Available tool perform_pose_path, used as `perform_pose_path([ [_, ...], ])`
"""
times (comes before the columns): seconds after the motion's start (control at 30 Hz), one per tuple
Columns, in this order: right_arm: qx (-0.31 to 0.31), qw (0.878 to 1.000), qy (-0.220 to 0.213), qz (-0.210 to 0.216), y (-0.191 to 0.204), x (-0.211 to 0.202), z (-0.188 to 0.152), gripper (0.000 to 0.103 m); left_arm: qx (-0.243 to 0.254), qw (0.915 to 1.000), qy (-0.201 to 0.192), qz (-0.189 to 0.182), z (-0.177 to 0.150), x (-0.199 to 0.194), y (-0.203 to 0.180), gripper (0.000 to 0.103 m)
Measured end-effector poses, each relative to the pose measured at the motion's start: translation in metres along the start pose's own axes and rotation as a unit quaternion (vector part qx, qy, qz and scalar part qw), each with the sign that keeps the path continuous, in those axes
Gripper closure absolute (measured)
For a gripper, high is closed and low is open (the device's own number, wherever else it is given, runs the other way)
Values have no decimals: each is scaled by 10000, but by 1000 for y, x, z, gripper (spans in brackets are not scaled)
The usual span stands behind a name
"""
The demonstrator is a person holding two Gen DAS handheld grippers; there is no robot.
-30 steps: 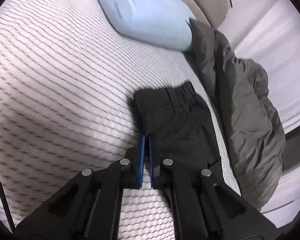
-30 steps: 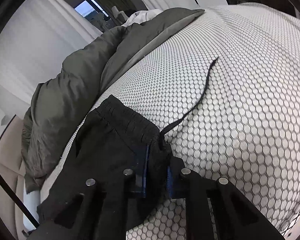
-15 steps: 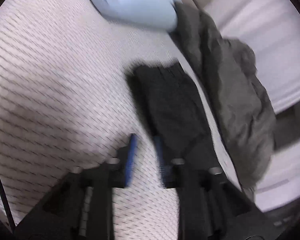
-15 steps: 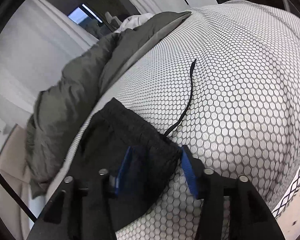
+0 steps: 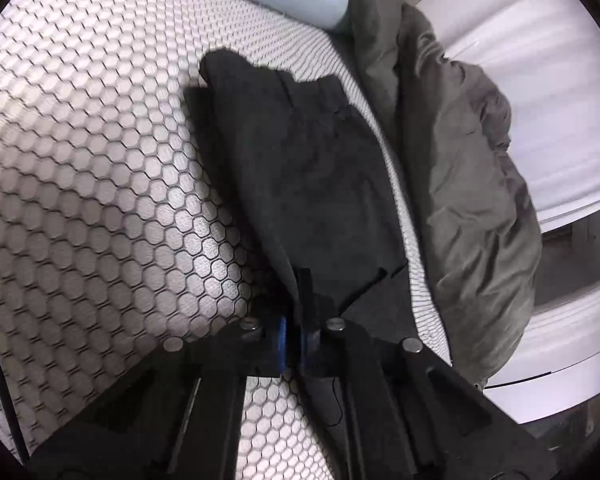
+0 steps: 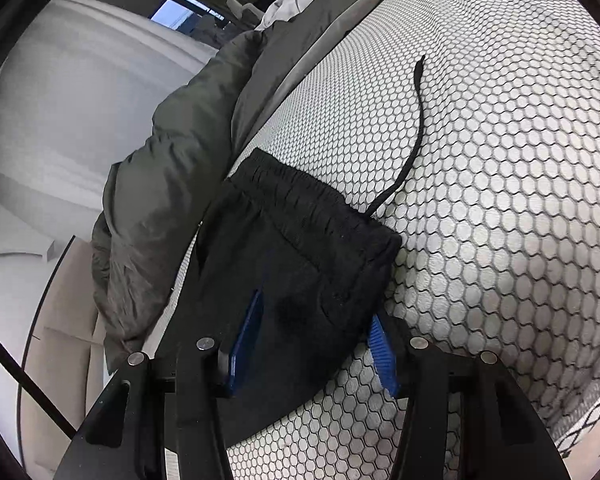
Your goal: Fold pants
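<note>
From the left wrist, the black pants [image 5: 316, 168] lie folded in a narrow bundle on the honeycomb-patterned bed [image 5: 100, 160], just beside a grey jacket [image 5: 460, 152]. The left tongs [image 5: 296, 320] are clamped together on the near edge of the cloth.

From the right wrist, the right tongs [image 6: 312, 344] stand apart, straddling the waistband corner without pinching it; they opened within the last second. A drawstring [image 6: 416, 128] trails across the bed.

It looks like a late fold; next, the right tongs probably need to close before both lift together.
</note>
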State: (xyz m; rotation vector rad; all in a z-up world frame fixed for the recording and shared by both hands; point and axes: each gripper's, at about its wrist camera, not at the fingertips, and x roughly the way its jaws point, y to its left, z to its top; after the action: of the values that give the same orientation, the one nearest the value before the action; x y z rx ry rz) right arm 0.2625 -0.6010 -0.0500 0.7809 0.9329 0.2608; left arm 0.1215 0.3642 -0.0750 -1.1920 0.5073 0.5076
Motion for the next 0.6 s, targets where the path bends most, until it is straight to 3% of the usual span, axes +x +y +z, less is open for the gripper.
perform_pose_path([
  [0.2, -29, 9998, 110, 155, 1, 2, -3, 51, 89, 9994, -328, 4, 5, -48, 17, 103],
  [0.4, -321, 9994, 145, -42, 21, 35, 1, 52, -8, 9995, -108, 301, 10, -42, 42, 103],
  [0.43, -368, 9992, 54, -127, 25, 38, 2, 56, 11, 9994, -127, 320, 10, -43, 42, 103],
  [0.47, -473, 9985, -61, -257, 30, 39, 2, 76, 21, 9993, -164, 333, 9, -41, 40, 103],
  [0.5, -503, 9982, -146, -298, 32, 38, 1, 86, 15, 9992, -206, 328, 9, -43, 39, 103],
  [0.6, -545, 9979, -296, -197, 33, 23, -6, 92, 93, 9991, -320, 260, 6, -56, 37, 103],
])
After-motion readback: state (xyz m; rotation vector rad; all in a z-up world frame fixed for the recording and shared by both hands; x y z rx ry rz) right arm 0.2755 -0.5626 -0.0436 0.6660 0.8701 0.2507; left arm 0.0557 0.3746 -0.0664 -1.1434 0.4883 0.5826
